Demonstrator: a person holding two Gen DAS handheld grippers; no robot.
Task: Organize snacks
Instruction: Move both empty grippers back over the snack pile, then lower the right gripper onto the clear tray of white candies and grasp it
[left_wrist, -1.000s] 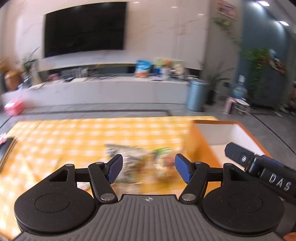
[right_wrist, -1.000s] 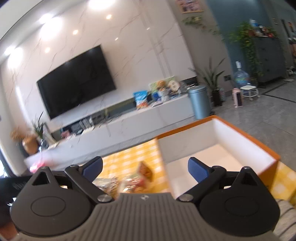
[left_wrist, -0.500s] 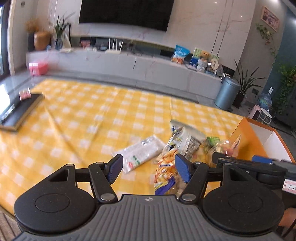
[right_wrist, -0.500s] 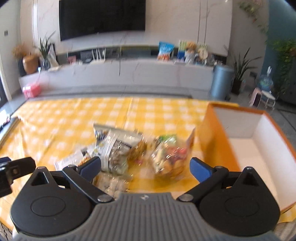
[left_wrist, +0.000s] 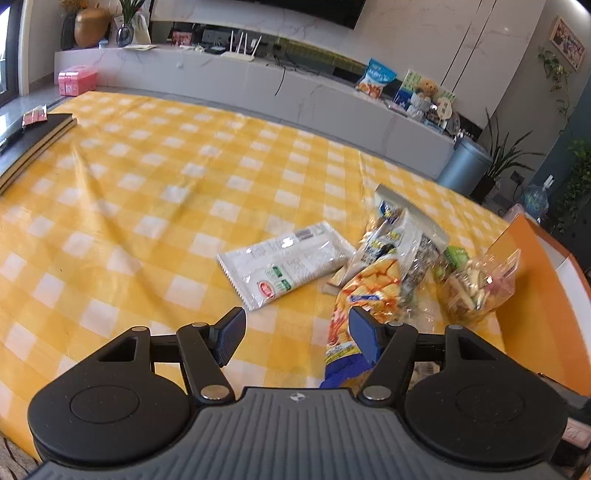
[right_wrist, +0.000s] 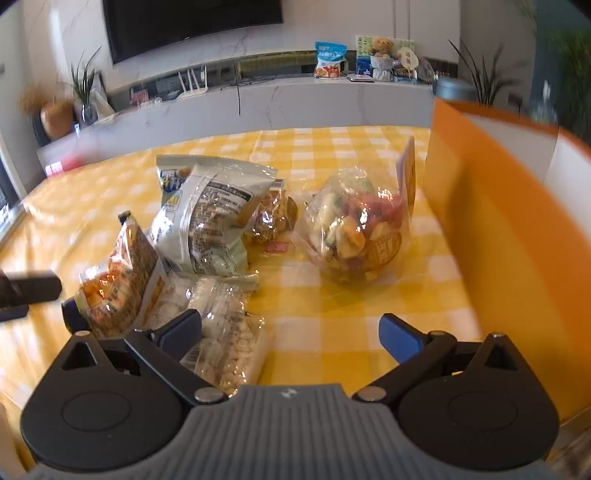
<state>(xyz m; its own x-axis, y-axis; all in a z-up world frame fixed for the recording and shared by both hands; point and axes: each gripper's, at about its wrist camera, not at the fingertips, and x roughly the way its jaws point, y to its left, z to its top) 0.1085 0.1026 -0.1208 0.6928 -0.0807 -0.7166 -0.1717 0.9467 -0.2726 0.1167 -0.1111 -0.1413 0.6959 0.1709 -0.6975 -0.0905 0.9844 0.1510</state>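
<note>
Both grippers stand open and empty over a yellow checked tablecloth (left_wrist: 155, 192): the left gripper (left_wrist: 293, 332) just short of a white flat packet (left_wrist: 284, 264), the right gripper (right_wrist: 290, 330) before a clear bag of mixed snacks (right_wrist: 354, 229); an orange-walled box (right_wrist: 491, 236) stands beside the snack pile, a TV console (right_wrist: 295, 99) beyond

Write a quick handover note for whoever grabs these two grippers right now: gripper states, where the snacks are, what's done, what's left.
Left gripper: open, empty, above the cloth near the white packet.
Right gripper: open, empty, above the snack pile.
Snacks: orange chip bag, grey-white bag, clear mixed-snack bag and a small clear packet, all lying on the cloth.
Orange box: to the right of the pile; its inside is hardly visible.
Done: nothing visibly packed.
Left: probably move every snack into the box.
</note>
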